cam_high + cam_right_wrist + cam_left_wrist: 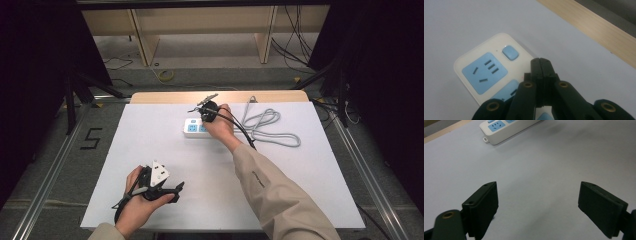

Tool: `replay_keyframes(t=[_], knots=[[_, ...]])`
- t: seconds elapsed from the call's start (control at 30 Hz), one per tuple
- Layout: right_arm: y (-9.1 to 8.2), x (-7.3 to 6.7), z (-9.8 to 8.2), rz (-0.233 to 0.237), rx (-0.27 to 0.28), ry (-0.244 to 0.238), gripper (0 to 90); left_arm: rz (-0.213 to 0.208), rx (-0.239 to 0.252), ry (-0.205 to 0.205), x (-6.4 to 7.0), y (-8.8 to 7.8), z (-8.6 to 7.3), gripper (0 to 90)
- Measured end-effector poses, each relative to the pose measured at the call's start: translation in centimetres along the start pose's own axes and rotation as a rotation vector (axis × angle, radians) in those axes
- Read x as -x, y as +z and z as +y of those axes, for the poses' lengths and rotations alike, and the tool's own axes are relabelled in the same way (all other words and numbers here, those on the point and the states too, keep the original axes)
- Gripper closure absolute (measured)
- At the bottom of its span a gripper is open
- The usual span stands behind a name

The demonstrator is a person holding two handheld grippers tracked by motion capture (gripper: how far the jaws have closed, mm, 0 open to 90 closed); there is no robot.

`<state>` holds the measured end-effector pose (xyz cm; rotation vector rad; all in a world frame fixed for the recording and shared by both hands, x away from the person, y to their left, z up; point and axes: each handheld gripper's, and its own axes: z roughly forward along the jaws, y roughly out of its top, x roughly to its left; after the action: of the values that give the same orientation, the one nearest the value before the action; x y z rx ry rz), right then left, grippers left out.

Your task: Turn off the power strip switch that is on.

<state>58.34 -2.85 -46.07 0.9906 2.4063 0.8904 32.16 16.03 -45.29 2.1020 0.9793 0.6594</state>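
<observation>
A white power strip (193, 128) with light-blue sockets lies at the back middle of the white table; its grey cable (267, 126) coils to the right. My right gripper (206, 111) hovers over the strip, and in the right gripper view its jaws are pressed together, shut with nothing between them (541, 61). Their tips sit just beside the strip's blue switch button (510, 52), above a blue socket face (484, 72). My left gripper (172, 192) rests low at the front left, jaws wide apart (537, 200) over bare table. The strip's end (499, 130) shows far ahead of it.
The white tabletop (150, 150) has a wooden strip (165, 96) along its back edge. Beyond it are wooden shelving legs (145, 45) and loose cables (295, 47) on the floor. Dark stands flank the table on both sides.
</observation>
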Motion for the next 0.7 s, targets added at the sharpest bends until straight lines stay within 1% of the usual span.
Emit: replay_keyframes(t=[0.03,0.1,0.13,0.17,0.23,0.33,0.37,0.4,0.43,0.5,0.6,0.7], knots=[[-0.2,0.1,0.2,0.003,0.01,0.002,90.0,0.0,0.0,0.0,0.0,0.0,0.0,16.0],[-0.2,0.1,0.2,0.002,0.004,-0.005,90.0,0.0,0.001,-0.001,0.0,0.0,0.0,16.0],[-0.3,0.1,0.2,0.0,0.001,0.001,90.0,0.0,0.0,-0.001,0.0,0.0,0.0,16.1],[-0.3,0.1,0.1,-0.003,0.008,-0.001,90.0,0.0,0.0,-0.001,0.0,0.0,0.0,16.1],[-0.4,0.2,0.0,-0.003,0.005,-0.001,90.0,0.0,0.001,0.0,0.0,0.0,0.0,16.1],[-0.8,0.4,0.1,-0.002,0.028,0.005,90.0,0.0,0.001,-0.001,0.0,0.0,0.0,16.1],[-1.2,0.5,0.2,-0.001,0.035,0.008,90.0,0.001,0.004,-0.006,0.0,0.0,0.0,16.1],[-1.2,0.5,0.2,-0.001,0.035,0.008,90.0,0.002,0.005,-0.008,0.0,0.0,0.0,16.1],[-1.6,0.7,0.3,-0.004,0.046,0.014,90.0,0.002,0.004,-0.006,0.0,0.0,0.0,16.1],[-1.7,0.9,0.3,0.002,0.049,0.017,90.0,0.002,0.001,-0.002,0.0,0.0,0.0,16.1],[-2.2,1.3,0.0,0.016,0.049,0.031,81.5,0.003,0.001,-0.002,0.0,0.0,0.0,16.1],[-2.5,1.4,-0.3,0.024,0.05,0.04,77.7,0.003,0.0,-0.002,0.0,0.0,0.0,16.1]])
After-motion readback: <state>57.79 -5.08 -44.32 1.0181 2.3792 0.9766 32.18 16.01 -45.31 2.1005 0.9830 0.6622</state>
